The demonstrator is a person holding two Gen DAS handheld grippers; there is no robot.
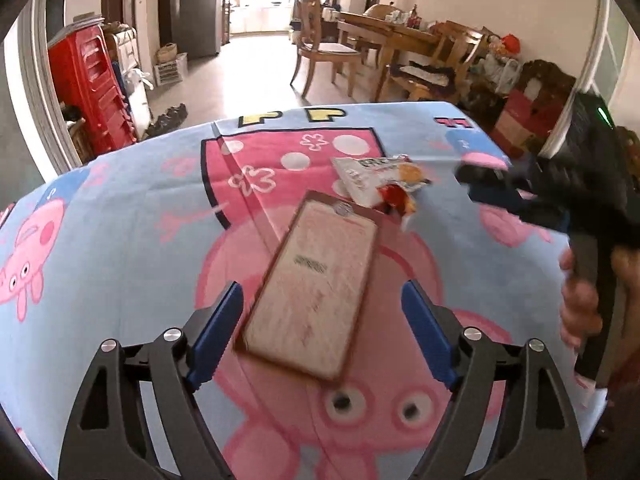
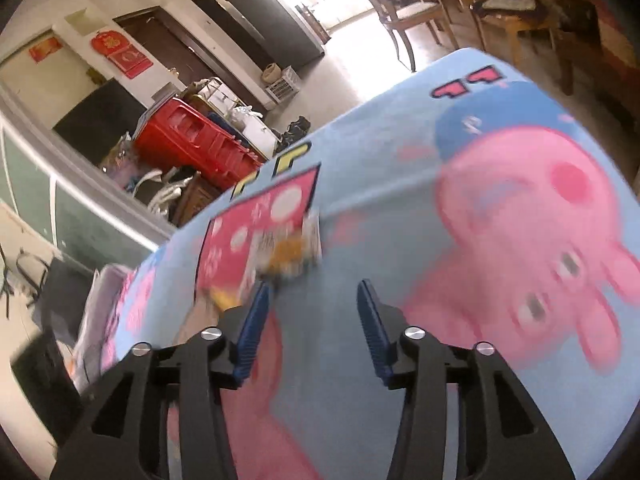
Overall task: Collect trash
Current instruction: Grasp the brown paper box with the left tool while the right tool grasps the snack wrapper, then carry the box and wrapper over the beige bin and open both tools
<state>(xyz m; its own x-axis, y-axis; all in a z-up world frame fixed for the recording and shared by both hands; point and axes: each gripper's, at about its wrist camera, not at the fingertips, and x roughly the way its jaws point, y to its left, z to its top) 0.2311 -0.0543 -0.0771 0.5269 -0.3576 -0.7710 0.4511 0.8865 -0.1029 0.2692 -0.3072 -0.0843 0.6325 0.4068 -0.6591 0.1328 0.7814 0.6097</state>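
Trash lay on a table covered with a pale blue cartoon-pig cloth (image 1: pixel 120 208): a flat, brown-edged card package (image 1: pixel 312 292) and, beyond it, a crumpled white snack wrapper (image 1: pixel 372 184) with orange and red print.

In the left wrist view the left gripper (image 1: pixel 322 300) had its blue-padded fingers (image 1: pixel 218 332) spread wide, holding nothing. The card package lay flat on the cloth between them, its near end in the gap and its far end angled away toward the right; whether either pad touched it could not be told. The snack wrapper sat just past the package's far corner, apparently overlapping it, well ahead of the left fingertips.

Off to the right in that view, the right gripper (image 1: pixel 476 174) hovered near the wrapper, its black body gripped by the person's right hand (image 1: pixel 580 304). The picture there was blurred.

In the right wrist view, tilted and blurred by motion, the right gripper (image 2: pixel 312 292) also stood apart and empty. The wrapper (image 2: pixel 288 248) lay on the cloth just ahead of its left finger (image 2: pixel 252 328), to the left of the gap rather than inside it; contact could not be judged.

Farther off, past the table's edge, stood stacked red plastic crates (image 1: pixel 92 88) on the left and wooden chairs (image 1: pixel 324 48) around a wooden dining table (image 1: pixel 384 28).
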